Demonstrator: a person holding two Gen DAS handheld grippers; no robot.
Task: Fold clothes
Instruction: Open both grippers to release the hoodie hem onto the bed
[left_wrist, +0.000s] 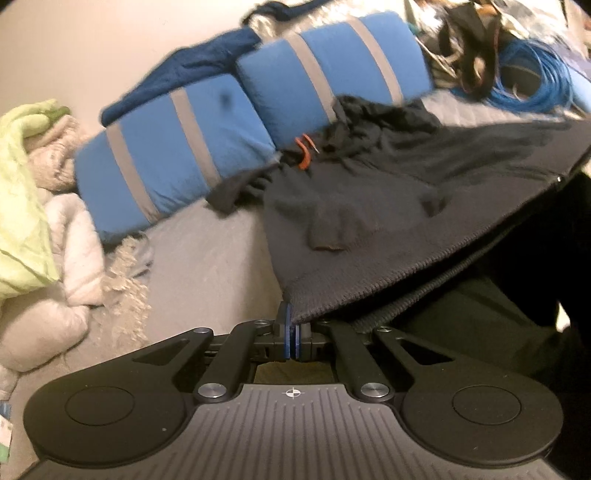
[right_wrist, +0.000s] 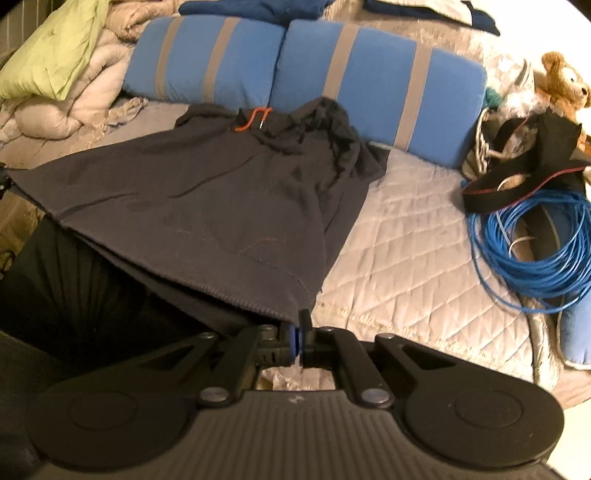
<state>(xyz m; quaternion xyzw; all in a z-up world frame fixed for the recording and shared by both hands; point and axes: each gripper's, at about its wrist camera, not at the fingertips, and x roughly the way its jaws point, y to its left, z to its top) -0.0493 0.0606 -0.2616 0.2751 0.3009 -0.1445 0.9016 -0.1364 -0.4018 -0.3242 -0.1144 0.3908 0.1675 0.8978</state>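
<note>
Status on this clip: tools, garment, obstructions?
Left tool shut on hoodie hem corner. Right tool shut on other corner. Hem lifted, hood end on bed. Blue cable beside, apart.

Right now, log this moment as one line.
fold clothes | left gripper shut on hoodie hem corner | right gripper shut on other corner | hem lifted, hood on bed

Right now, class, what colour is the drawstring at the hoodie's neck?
Orange: the drawstring on the dark grey hoodie shows best in the right wrist view.
</note>
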